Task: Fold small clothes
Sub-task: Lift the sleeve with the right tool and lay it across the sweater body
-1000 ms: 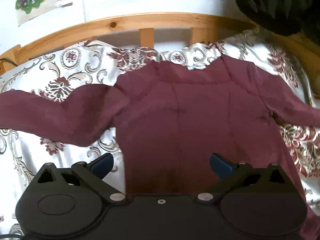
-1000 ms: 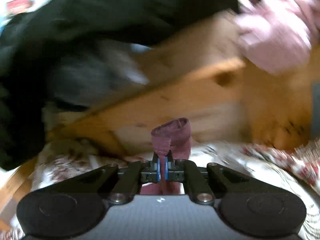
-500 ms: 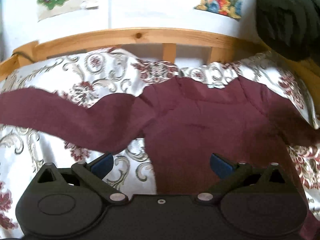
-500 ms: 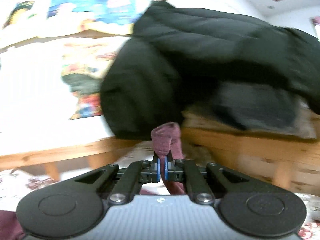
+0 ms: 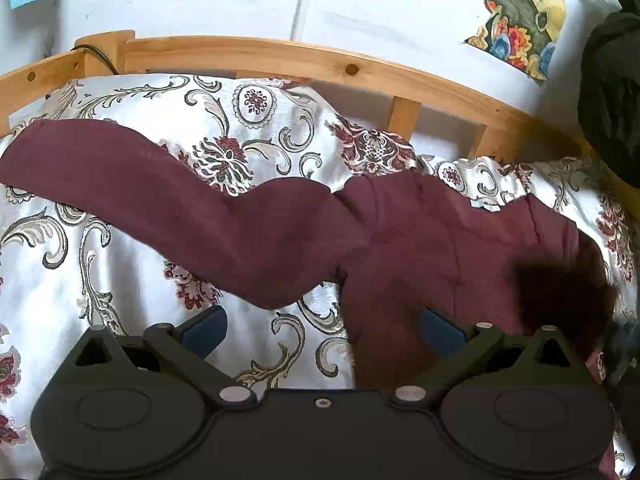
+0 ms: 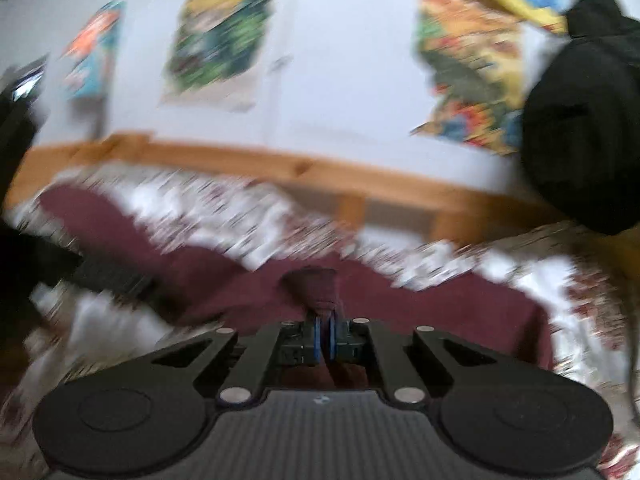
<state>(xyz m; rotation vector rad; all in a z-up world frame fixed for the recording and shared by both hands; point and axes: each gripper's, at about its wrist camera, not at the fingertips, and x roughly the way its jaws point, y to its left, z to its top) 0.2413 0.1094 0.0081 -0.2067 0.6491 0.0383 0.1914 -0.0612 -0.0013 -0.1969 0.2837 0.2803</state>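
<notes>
Maroon shirt (image 5: pixel 420 248) lies spread on the patterned bedspread (image 5: pixel 132 248), its cuff (image 6: pixel 316 286) pinched in the clenched right gripper (image 6: pixel 325 336), left gripper (image 5: pixel 320 326) gaping empty; fast swinging could tug fabric askew.

Garment (image 5: pixel 400 248): solid maroon, no print; one sleeve (image 5: pixel 160 196) the same maroon. Bed cover (image 5: pixel 120 280): glossy white, grey-beige scrolls, dark red floral medallions. Bed frame (image 5: pixel 280 56): honey-coloured wood with dark knots. Wall (image 5: pixel 380 8): white, with multicoloured posters (image 5: pixel 516 20) in green, yellow, blue and red. Left gripper (image 5: pixel 322 326): black body, blue pads. Jacket (image 6: pixel 580 120) at the bed's far right corner: black.
</notes>
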